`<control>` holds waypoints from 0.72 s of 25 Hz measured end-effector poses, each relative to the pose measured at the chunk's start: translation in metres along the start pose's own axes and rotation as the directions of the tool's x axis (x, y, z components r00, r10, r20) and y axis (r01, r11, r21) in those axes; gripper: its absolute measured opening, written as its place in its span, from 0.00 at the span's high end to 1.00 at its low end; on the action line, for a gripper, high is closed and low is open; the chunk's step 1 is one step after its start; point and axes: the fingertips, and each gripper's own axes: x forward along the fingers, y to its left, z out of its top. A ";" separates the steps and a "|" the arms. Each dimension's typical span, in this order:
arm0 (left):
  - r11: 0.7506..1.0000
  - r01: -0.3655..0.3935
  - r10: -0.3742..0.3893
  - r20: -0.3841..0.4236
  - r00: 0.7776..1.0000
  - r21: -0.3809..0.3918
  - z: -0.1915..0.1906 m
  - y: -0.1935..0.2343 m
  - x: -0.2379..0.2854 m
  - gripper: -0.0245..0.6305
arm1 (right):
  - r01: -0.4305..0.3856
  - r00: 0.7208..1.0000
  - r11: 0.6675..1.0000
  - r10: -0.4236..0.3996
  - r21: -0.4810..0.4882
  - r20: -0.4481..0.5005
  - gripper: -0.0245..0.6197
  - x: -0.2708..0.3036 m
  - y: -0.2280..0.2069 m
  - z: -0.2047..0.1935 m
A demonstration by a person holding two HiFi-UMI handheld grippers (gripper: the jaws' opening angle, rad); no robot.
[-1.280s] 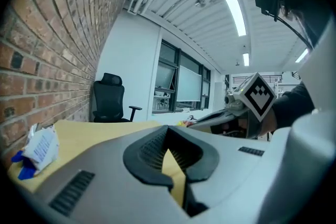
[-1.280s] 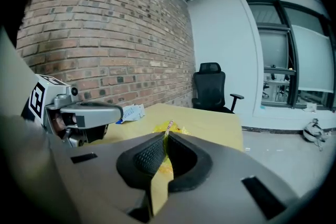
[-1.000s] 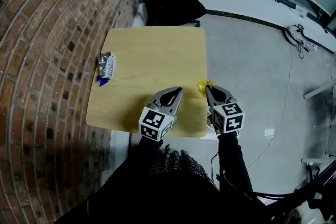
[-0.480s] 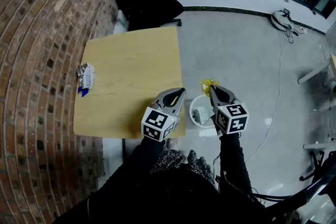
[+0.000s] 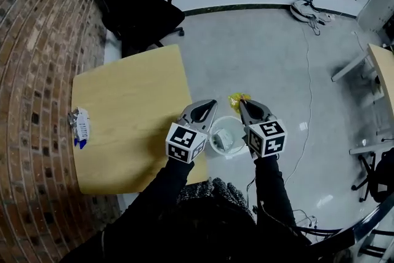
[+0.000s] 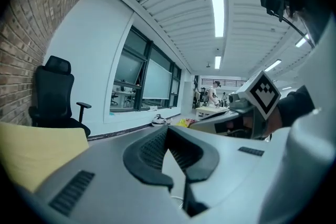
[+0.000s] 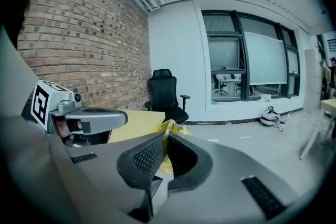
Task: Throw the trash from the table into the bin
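My right gripper [image 5: 241, 101] is shut on a crumpled yellow wrapper [image 5: 237, 98], which sticks out past the tips [image 7: 169, 136] over the far rim of a small white bin [image 5: 225, 136] on the floor. Some pale trash lies inside the bin. My left gripper [image 5: 212, 105] is shut and holds nothing; it hangs over the bin's left rim, just off the table's right edge. In the left gripper view its jaws [image 6: 167, 131] meet at the tips. A silver and blue wrapper [image 5: 80, 124] lies on the wooden table [image 5: 129, 114] near the brick wall.
A black office chair [image 5: 132, 0] stands beyond the table. The brick wall [image 5: 31, 71] runs along the left. Cables and a bag [image 5: 308, 9] lie on the grey floor at the far right, and another desk's corner [image 5: 383, 71] shows at the right edge.
Both grippers have swung right, off the table, and now hang over the white bin. The yellow wrapper has travelled along in the right gripper. The table has slid left in view.
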 end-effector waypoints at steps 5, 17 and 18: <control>0.999 0.044 -0.044 0.005 0.999 -0.013 0.002 -0.002 0.021 0.95 | 0.024 1.000 1.000 -0.024 -0.008 0.000 0.94 0.001 -0.012 0.002; 0.999 -0.027 0.026 -0.032 0.999 -0.028 -0.016 -0.008 0.040 0.95 | -0.012 0.999 1.000 0.013 0.003 -0.049 0.94 0.000 -0.045 -0.026; 0.999 -0.044 0.043 -0.034 0.999 -0.030 -0.018 -0.009 0.041 0.96 | -0.025 0.998 1.000 0.025 0.000 -0.051 0.94 0.000 -0.048 -0.028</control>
